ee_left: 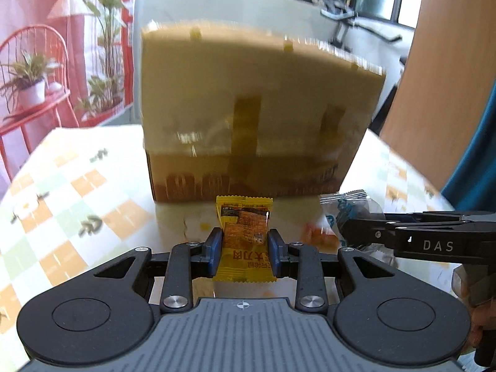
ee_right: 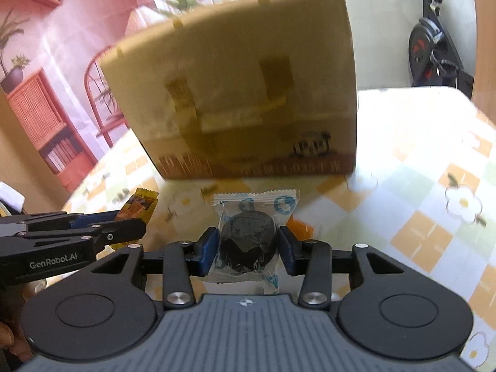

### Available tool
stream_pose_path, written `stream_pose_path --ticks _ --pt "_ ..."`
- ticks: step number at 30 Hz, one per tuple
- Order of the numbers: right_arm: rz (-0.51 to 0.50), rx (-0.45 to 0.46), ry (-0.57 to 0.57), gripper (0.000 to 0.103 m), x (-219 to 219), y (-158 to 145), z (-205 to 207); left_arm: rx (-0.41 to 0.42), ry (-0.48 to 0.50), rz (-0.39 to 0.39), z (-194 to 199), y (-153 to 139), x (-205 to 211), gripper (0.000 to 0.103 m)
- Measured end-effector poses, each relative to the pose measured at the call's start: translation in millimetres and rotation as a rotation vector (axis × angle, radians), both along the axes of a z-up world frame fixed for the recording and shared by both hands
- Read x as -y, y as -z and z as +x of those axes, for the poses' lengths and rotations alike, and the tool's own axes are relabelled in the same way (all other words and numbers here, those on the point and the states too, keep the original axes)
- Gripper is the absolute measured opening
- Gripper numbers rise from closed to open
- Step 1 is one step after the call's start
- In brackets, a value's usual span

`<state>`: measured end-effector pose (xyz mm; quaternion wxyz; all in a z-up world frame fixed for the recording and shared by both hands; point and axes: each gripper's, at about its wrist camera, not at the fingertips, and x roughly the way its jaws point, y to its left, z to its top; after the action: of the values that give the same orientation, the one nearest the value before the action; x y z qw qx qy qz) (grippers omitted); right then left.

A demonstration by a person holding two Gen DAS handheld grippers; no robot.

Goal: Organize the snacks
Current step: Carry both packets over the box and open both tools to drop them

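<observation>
My left gripper [ee_left: 245, 248] is shut on a yellow snack packet [ee_left: 245, 232], held just above the table in front of a cardboard box [ee_left: 254, 117]. My right gripper [ee_right: 246, 246] is shut on a clear packet with a dark round snack [ee_right: 248, 241], also in front of the box [ee_right: 248, 93]. The two grippers are side by side. The right gripper shows at the right of the left wrist view [ee_left: 344, 229] with its clear packet [ee_left: 347, 204]. The left gripper shows at the left of the right wrist view [ee_right: 136, 221] with its yellow packet [ee_right: 139, 204].
The table has a checked cloth with flowers [ee_left: 77, 186], also seen in the right wrist view [ee_right: 434, 201]. The box stands close ahead and blocks the far side. An exercise bike [ee_right: 434, 52] stands behind the table. A wall hanging with a red chair print [ee_left: 34, 71] is at the left.
</observation>
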<state>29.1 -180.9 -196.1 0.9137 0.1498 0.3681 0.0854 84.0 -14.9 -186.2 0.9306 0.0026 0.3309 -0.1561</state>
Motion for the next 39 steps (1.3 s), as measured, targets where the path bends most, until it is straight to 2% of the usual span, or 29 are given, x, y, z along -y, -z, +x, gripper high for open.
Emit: stream_pose_path --ticks 11,15,18,26,33,39 --pt "-0.016 0.239 0.018 0.045 15.2 -87.6 14.7 0.197 -0.003 -0.091 12.3 -92.0 -30.8 0.033" --pt "-0.035 0.308 0.023 0.045 23.1 -117.5 34.7 0.229 -0.005 -0.110 34.1 -114.5 -26.6 0.033" --pt "-0.098 0.345 0.029 0.045 28.5 -132.3 53.0 0.231 0.005 -0.134 53.9 -124.3 -25.0 0.033" --pt "-0.238 0.346 0.059 0.045 43.2 -132.3 110.2 0.245 0.001 -0.111 103.3 -135.8 -19.3 0.033" --pt "-0.279 0.325 0.033 0.045 48.2 -113.9 153.2 0.207 -0.022 -0.104 147.2 -127.3 -16.2 0.033" --pt "-0.296 0.287 0.030 0.046 50.1 -99.3 175.6 0.177 -0.032 -0.073 168.5 -117.7 -14.9 0.034"
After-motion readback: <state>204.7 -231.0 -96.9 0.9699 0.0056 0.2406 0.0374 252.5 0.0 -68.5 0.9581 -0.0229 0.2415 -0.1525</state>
